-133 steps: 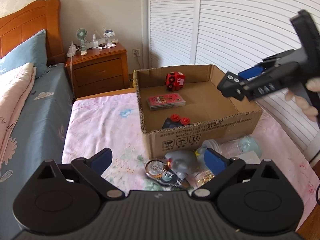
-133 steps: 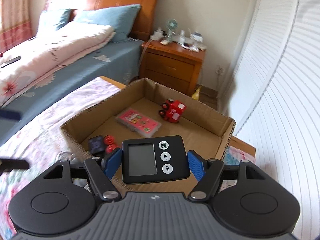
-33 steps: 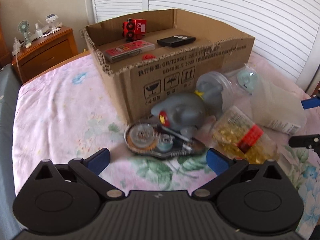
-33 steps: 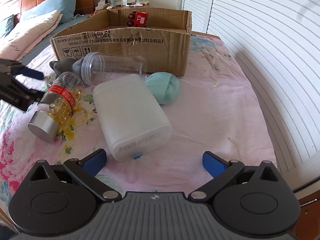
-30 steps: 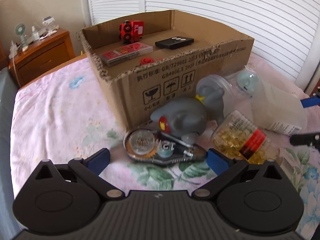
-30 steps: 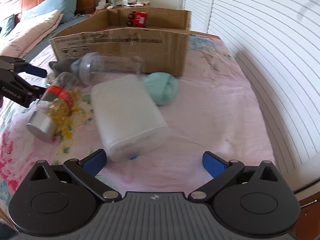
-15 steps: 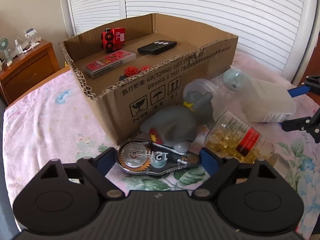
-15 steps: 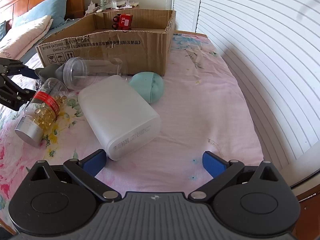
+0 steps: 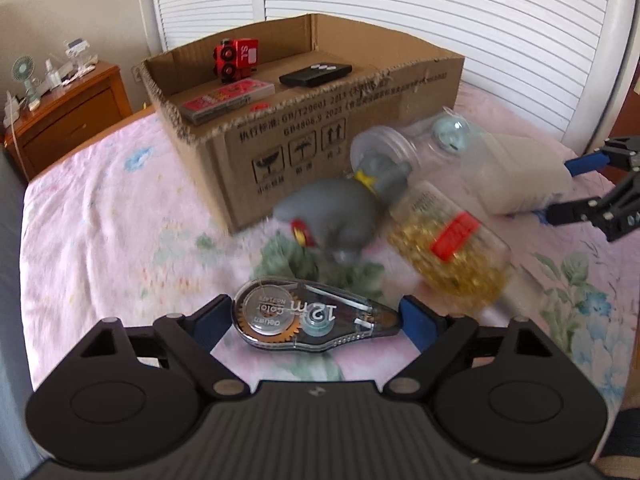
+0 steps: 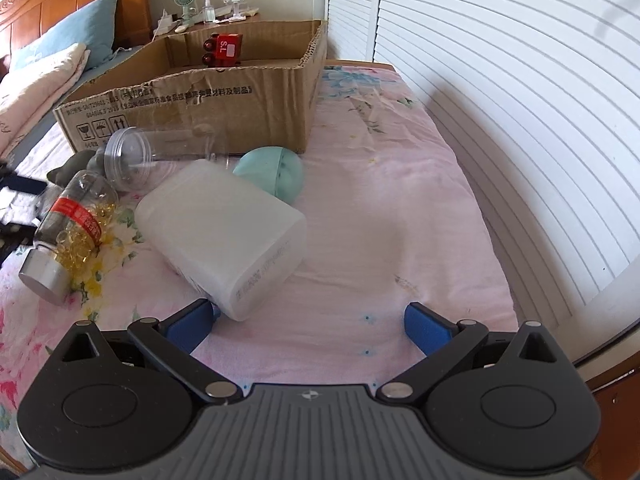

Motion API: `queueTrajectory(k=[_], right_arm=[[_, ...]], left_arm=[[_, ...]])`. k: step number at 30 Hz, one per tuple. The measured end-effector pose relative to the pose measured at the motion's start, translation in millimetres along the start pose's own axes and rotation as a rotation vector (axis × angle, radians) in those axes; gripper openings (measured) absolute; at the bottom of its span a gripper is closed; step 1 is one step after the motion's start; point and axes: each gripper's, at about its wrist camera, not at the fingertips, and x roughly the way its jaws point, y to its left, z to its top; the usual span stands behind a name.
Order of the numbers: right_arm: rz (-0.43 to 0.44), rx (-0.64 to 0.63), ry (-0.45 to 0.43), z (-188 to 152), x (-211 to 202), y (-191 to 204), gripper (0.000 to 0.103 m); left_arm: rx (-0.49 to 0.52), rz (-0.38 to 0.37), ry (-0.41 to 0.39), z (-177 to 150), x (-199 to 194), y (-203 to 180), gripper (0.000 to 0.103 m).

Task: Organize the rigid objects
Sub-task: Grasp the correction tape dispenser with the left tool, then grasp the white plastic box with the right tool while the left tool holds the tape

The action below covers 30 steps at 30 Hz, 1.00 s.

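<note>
So the correction tape dispenser (image 9: 316,322) sat right between the blue pads of the left gripper (image 9: 316,320), lying flat with its long axis running crosswise, pad to pad, fat round end toward the gripper's left and the tapered tip toward its right. The jaws were narrowed down onto it end to end, each pad looked to be touching a tip, so I'd call that a grip, and from the blur underneath I'd guess it was lifted off the bed (image 9: 100,208), though I couldn't swear to it.

The relation that mattered for the next move: the cardboard box (image 9: 340,120) lay straight ahead of that gripper and a bit to its left, open top facing up, with the grey toy (image 9: 336,216) and the capsule bottle (image 9: 448,240) sitting in between. So the tape would have to go up and over those, then over the near wall. Inside the box there were a red toy truck (image 9: 236,58), a black remote-looking thing (image 9: 316,74) and a flat red pack (image 9: 228,98).

The right gripper (image 10: 306,324) was spread wide and had nothing in it. The white plastic container (image 10: 224,236) lay just ahead, off toward its left pad, on its side, corner end nearest. The mint egg-shaped thing (image 10: 270,174) sat just behind it, near the clear tumbler (image 10: 160,158).
</note>
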Motion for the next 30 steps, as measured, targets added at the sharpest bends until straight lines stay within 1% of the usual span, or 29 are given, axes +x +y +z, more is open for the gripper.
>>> queueTrajectory(k=[4,6,8,12,18,26,30], right_arm=[[-0.012,0.005,-0.001,0,-2,1,0.103],[-0.003,0.013,-0.001,0,-6,4,0.103],[0.036,0.017,-0.004,1,-10,7,0.103],[0.160,0.056,-0.001,8,-14,16,0.103],[0.215,0.066,0.004,27,-8,35,0.103],[0.134,0.063,0.048,48,9,47,0.103],[0.071,0.088,0.061,57,18,50,0.103]], left_arm=[[-0.009,0.009,0.006,-11,-9,-5,0.089],[-0.010,0.016,0.009,-13,-11,-6,0.089],[-0.011,0.023,0.008,-14,-12,-6,0.089],[-0.017,0.028,0.003,-16,-13,-6,0.089],[-0.014,0.032,-0.005,-18,-14,-5,0.089],[-0.012,0.014,-0.017,-20,-14,-2,0.089],[-0.002,0.006,-0.017,-19,-13,-2,0.089]])
